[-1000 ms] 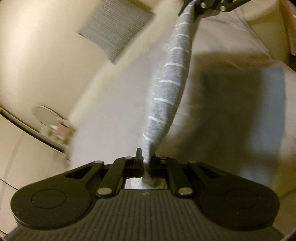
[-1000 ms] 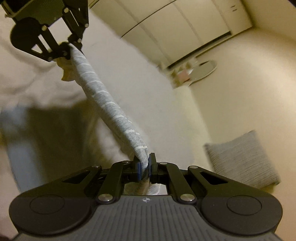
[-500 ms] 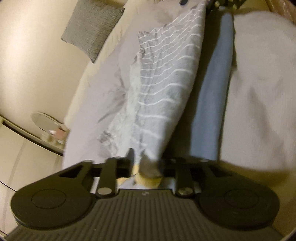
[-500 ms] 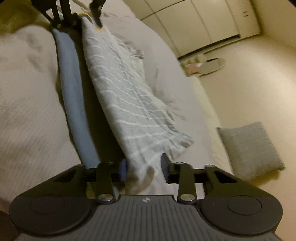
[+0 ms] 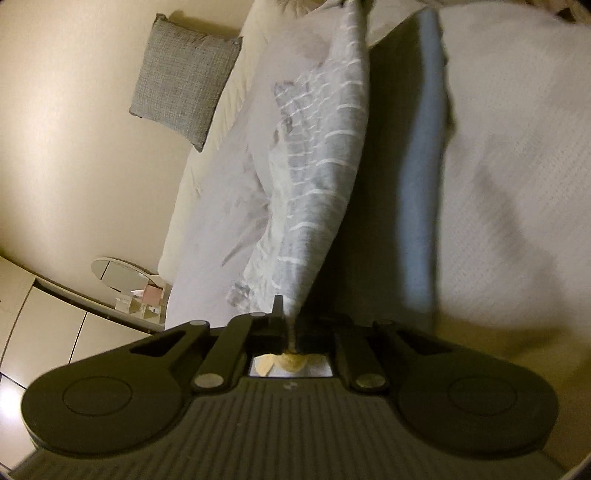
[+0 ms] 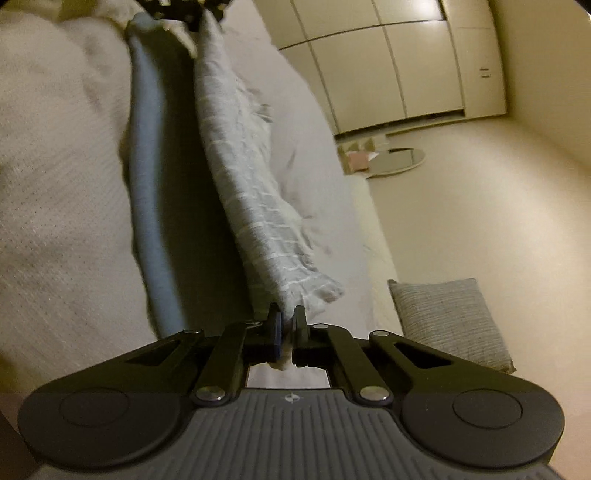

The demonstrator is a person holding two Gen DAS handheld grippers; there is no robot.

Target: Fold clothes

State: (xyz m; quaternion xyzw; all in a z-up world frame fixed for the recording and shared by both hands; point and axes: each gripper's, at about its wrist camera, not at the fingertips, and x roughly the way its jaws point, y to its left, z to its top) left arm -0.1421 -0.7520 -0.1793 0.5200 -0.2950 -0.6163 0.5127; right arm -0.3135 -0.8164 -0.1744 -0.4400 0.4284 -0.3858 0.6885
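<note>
A grey garment with thin white stripes point(image 5: 321, 177) hangs stretched between my two grippers, sagging onto the bed. My left gripper point(image 5: 290, 317) is shut on one end of it. In the right wrist view the same garment point(image 6: 251, 206) runs away from my right gripper point(image 6: 287, 321), which is shut on the other end. The left gripper point(image 6: 181, 11) shows at the top edge of that view, holding the far end. A blue cloth point(image 5: 421, 184) lies as a long strip on the bed beside the garment, with dark shadow between them.
The bed carries a white textured cover point(image 5: 517, 184) and a pale grey sheet point(image 5: 229, 184). A grey cushion point(image 6: 447, 321) lies on the floor by the bed. An oval mirror point(image 6: 399, 162) and small boxes sit near the white wardrobe doors point(image 6: 369, 66).
A second ago the garment was a taut rope held high. It dropped and spread over the bed with both jaws wider; now both are shut on its ends again.
</note>
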